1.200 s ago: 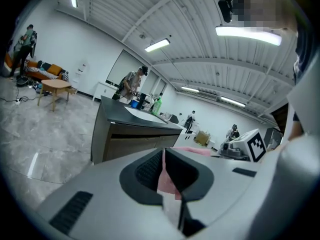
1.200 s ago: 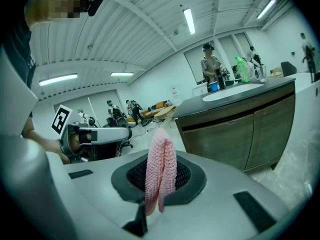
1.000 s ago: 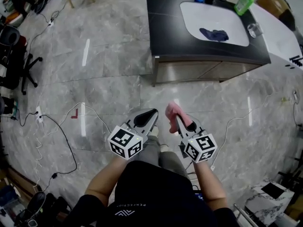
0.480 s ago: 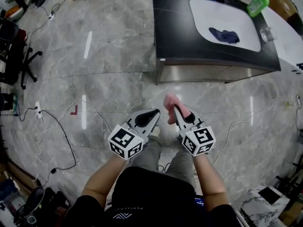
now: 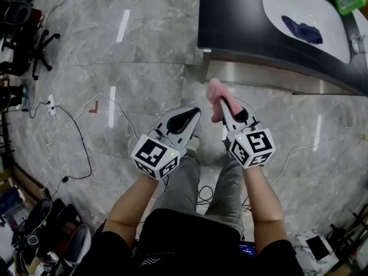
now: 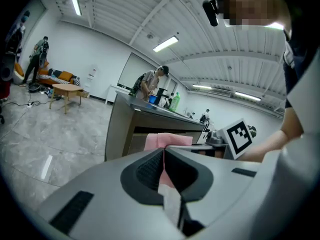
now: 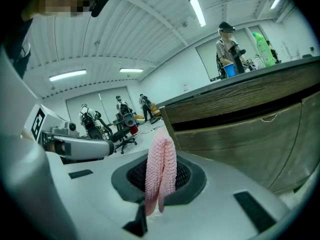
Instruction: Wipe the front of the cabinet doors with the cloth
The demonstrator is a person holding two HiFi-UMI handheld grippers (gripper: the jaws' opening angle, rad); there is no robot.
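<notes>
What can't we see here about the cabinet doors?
- Cabinet doors: head view shows only a thin strip; the countertop overhangs them.
- Doors' right end: cut by the right gripper view's edge.
- Left gripper view: cloth covers part of the front.
- Door dirt: too small to tell.

Two grippers: left gripper (image 5: 191, 116) and right gripper (image 5: 225, 104), one marker cube apiece. Two cloths: one pink cloth (image 5: 216, 93), one dark blue cloth (image 5: 303, 30). One cabinet (image 5: 270, 77) with one dark worktop (image 5: 230, 16). One green bottle (image 5: 351, 0), one blue cup (image 7: 229, 70). One low wooden table (image 6: 65, 89). One red mark (image 5: 93, 107) on the floor (image 5: 144, 50). One person (image 7: 227, 40) at the worktop, others farther back too small to count.
</notes>
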